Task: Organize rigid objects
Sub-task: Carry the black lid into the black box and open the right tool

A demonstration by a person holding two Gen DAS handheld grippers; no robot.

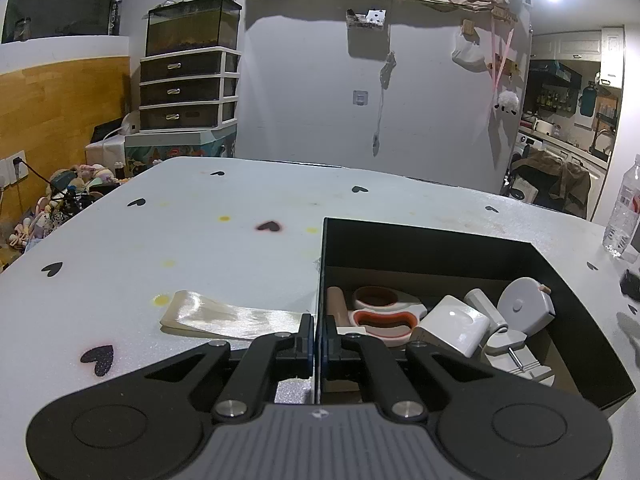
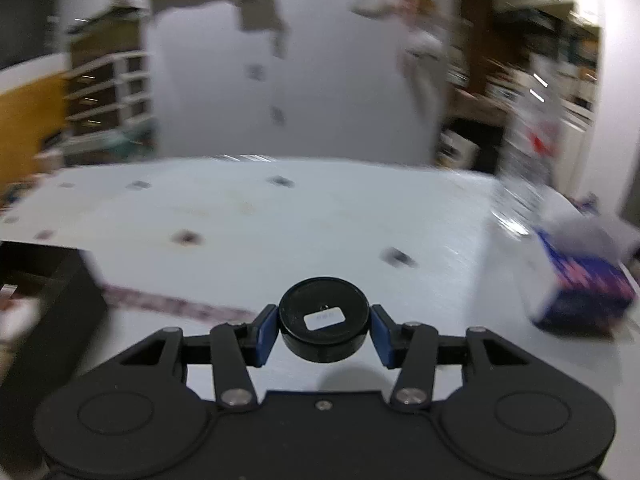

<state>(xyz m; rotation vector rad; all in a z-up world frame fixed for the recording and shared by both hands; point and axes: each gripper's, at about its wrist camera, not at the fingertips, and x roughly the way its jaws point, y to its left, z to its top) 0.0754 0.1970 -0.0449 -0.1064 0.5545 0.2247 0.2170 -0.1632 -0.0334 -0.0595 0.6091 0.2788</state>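
A black open box [image 1: 420, 240] sits on the white table. It holds scissors with white-and-orange handles [image 1: 380, 316], a white charger block [image 1: 454, 326], a round white tape measure [image 1: 526, 306] and other white parts. My left gripper [image 1: 319, 344] is shut on the box's left wall, one finger on each side. My right gripper [image 2: 324, 330] is shut on a round black disc with a white label [image 2: 324, 328] and holds it above the table. The box's corner shows at the left of the blurred right wrist view [image 2: 52, 280].
A glossy cream ribbon strip [image 1: 224, 316] lies left of the box. A clear water bottle [image 1: 624, 212] stands at the table's right edge. A blue-and-white carton [image 2: 580, 276] sits at the right. A patterned strip [image 2: 176, 304] lies on the table beside the box.
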